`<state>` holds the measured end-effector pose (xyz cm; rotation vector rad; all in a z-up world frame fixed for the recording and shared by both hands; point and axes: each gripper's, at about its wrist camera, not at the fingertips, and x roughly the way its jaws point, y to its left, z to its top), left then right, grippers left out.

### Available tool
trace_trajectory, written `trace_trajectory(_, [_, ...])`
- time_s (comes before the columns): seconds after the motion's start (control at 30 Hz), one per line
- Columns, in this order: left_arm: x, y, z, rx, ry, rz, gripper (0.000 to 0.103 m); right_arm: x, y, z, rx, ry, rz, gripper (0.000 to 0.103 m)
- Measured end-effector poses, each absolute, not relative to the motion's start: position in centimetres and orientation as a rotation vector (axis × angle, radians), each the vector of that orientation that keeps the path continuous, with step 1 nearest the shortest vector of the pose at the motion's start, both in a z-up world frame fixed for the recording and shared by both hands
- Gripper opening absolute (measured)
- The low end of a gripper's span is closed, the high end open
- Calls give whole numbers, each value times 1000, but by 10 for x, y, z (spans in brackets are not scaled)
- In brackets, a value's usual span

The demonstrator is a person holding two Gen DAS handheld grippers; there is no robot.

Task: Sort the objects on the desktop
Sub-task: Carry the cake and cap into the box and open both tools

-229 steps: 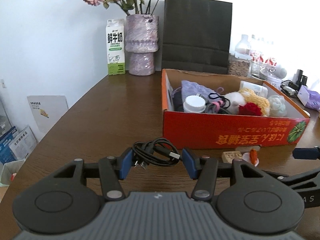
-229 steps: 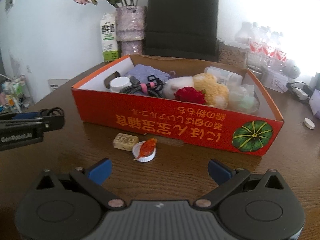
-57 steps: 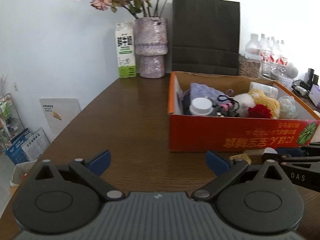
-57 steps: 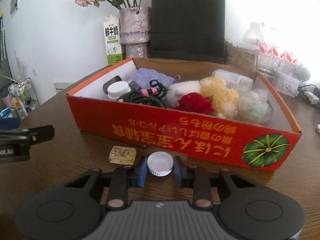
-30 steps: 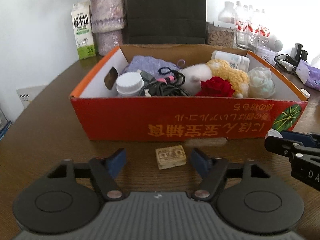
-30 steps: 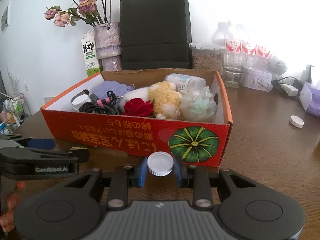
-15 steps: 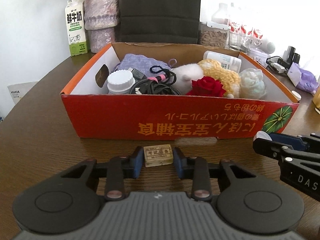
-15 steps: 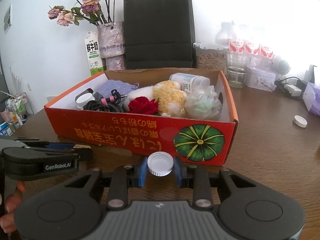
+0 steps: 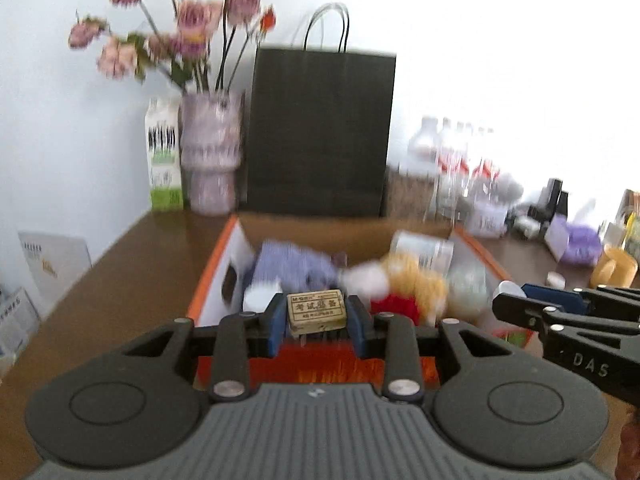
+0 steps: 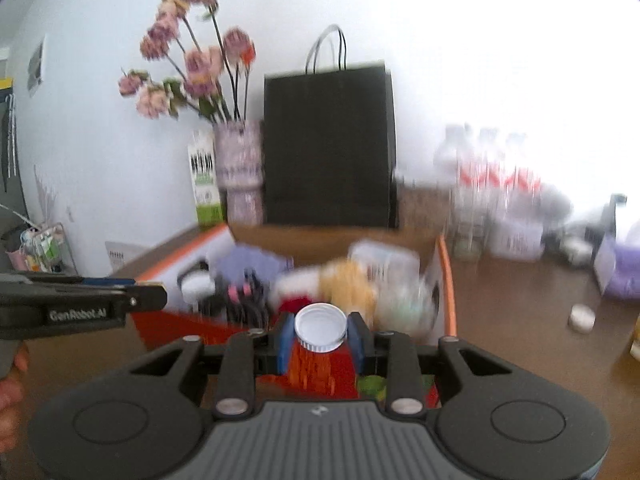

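- Clamping a small tan rectangular eraser block with dark print [image 9: 317, 311], the left gripper [image 9: 316, 320] has its blue pads pressed on the block's two short ends; the block sits clear of the brown wooden surface [image 9: 132, 268], in front of the box's near wall.
- Pinched between the pads of the right gripper [image 10: 321, 330] is a white ribbed plastic bottle cap [image 10: 321, 327], its flat top facing the camera, likewise off the surface and just short of the box.
- Both loads are headed, I judge, for the orange-red cardboard box with white inner walls [image 9: 208, 276], which already holds a lilac cloth, coiled black cables, a yellow plush, a red fabric rose and a white jar.
- To do this well, carry each item fully past the near rim before lowering; the wall is tall enough to catch a pad.
- Pick gaps: the eraser near the left wall by the jar, the cap toward the right end by the pale green bundle [image 10: 404, 300], so neither rolls off the soft pile.
- Keep the two grippers apart sideways; they sit close over the same box and could knock each other.
- Release low, since the cap will bounce or roll.
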<state>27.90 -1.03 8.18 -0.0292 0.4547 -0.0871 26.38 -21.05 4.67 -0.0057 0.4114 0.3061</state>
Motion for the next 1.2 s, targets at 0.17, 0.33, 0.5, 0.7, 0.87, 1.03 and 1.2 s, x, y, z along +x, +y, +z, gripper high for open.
trace_trajectory(0.17, [303, -16, 101, -35, 401, -84, 33, 286, -202, 71, 2, 368, 298, 27])
trace_trajectory(0.33, [337, -15, 91, -68, 425, -86, 33, 323, -191, 68, 20, 397, 285, 27])
trace_trajectory(0.5, [367, -11, 70, -73, 469, -83, 33, 360, -179, 44, 10, 473, 272, 27])
trace_trajectory(0.7, [391, -9, 45, -22, 525, -52, 33, 388, -170, 19, -23, 539, 263, 27])
trace_trajectory(0.87, [403, -9, 32, 13, 562, -40, 34, 396, -165, 7, -44, 574, 262, 30])
trace_trajectory(1.03, [395, -9, 38, 52, 507, 6, 82, 392, -166, 7, -52, 565, 246, 69])
trace_trajectory(1.2, [382, -8, 53, 62, 433, 30, 103, 386, -170, 16, -50, 539, 236, 103])
